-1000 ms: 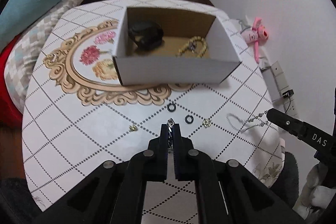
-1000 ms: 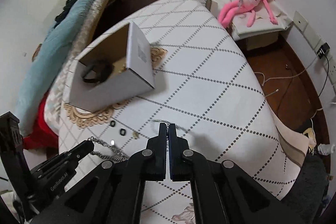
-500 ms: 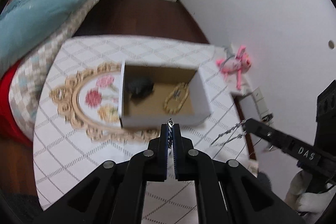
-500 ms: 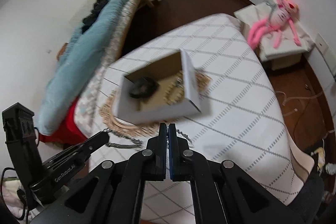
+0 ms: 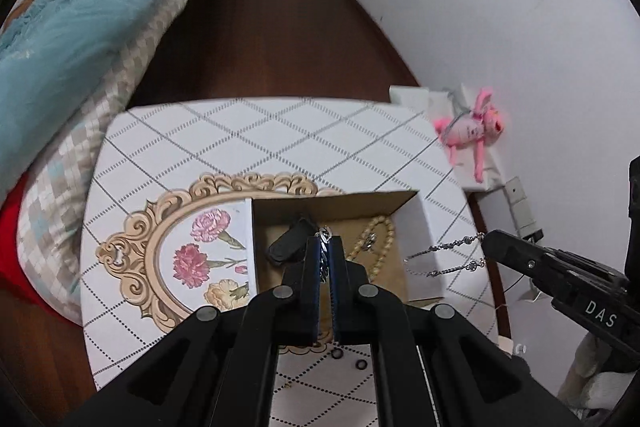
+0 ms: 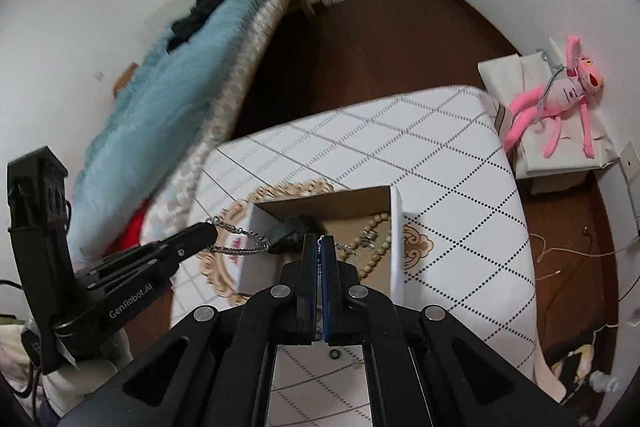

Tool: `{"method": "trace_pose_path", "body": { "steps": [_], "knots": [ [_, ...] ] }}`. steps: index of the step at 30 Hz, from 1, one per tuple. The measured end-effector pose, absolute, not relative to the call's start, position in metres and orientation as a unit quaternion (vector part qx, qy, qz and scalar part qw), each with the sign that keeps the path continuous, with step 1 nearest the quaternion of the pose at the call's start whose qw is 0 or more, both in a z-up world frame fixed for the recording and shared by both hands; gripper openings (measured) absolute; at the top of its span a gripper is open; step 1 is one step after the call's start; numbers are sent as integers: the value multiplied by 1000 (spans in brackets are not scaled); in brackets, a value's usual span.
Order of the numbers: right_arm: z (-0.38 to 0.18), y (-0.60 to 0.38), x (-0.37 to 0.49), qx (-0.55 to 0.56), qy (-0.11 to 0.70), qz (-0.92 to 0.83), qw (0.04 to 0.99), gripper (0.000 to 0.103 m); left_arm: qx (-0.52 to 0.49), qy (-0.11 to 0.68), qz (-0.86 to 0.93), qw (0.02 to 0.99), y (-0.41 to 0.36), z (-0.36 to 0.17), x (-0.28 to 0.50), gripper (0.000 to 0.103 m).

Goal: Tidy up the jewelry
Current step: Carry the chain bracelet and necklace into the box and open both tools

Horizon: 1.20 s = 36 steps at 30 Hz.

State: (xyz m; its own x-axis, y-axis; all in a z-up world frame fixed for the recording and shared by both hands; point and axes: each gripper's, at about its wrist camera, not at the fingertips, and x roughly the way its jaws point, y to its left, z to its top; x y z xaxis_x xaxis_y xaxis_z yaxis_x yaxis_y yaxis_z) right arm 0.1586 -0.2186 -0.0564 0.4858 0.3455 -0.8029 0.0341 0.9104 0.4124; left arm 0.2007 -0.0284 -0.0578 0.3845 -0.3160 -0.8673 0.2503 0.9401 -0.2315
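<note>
**Two chains carried over the box**

Left gripper (image 5: 325,255) is clamped on a thick chain (image 6: 236,241); right gripper (image 6: 319,259) pinches a thin chain (image 5: 444,259). Both hang above the open cardboard box (image 5: 416,223) on the surface (image 5: 280,139), which holds a bead bracelet (image 5: 380,247). Judged next: lower, release inside. Small rings (image 5: 348,359) remain outside.

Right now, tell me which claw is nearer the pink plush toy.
Right. The right claw is on the box's side facing the pink plush toy; the left claw is beyond the opposite wall.
</note>
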Motion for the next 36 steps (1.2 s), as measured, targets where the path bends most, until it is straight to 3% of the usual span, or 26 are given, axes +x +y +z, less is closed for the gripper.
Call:
{"method": "trace_pose_path", "body": {
  "steps": [14, 16, 17, 18, 20, 21, 22, 23, 24, 25, 26, 27, 28, 36],
  "knots": [
    [-117, -213, 205, 120, 592, 58, 795, 2, 1, 597, -98, 796, -37, -91, 228, 10],
    [-123, -214, 209, 116, 607, 48, 785, 3, 6, 592, -83, 802, -33, -89, 229, 34],
    [-124, -213, 209, 111, 610, 46, 783, 5, 5, 586, -75, 807, -30, -88, 230, 61],
    [-124, -214, 210, 105, 610, 42, 784, 12, 2, 580, -66, 812, -26, -87, 229, 79],
    [-125, -214, 210, 99, 612, 38, 784, 34, 3, 569, -55, 820, -20, -84, 226, 80],
    [-125, -214, 209, 96, 611, 36, 785, 51, 7, 567, -50, 822, -19, -84, 226, 80],
    [-125, -213, 208, 91, 611, 34, 785, 59, 12, 564, -44, 825, -18, -85, 224, 81],
    [-125, -212, 207, 85, 610, 32, 787, 60, 18, 560, -40, 827, -17, -86, 222, 83],
    [-125, -210, 205, 76, 609, 25, 789, 61, 22, 558, -36, 829, -16, -87, 220, 92],
    [-126, -209, 202, 67, 609, 18, 791, 68, 24, 556, -34, 830, -15, -90, 218, 102],
    [-127, -208, 201, 61, 608, 12, 791, 76, 27, 555, -32, 830, -14, -92, 216, 103],
    [-129, -208, 199, 56, 607, 5, 792, 91, 31, 555, -29, 831, -14, -95, 213, 103],
    [-131, -207, 197, 48, 607, -5, 793, 97, 36, 555, -26, 831, -14, -98, 210, 103],
    [-144, -207, 184, 28, 598, -39, 800, 97, 50, 556, -21, 829, -13, -113, 193, 103]
  ]
}}
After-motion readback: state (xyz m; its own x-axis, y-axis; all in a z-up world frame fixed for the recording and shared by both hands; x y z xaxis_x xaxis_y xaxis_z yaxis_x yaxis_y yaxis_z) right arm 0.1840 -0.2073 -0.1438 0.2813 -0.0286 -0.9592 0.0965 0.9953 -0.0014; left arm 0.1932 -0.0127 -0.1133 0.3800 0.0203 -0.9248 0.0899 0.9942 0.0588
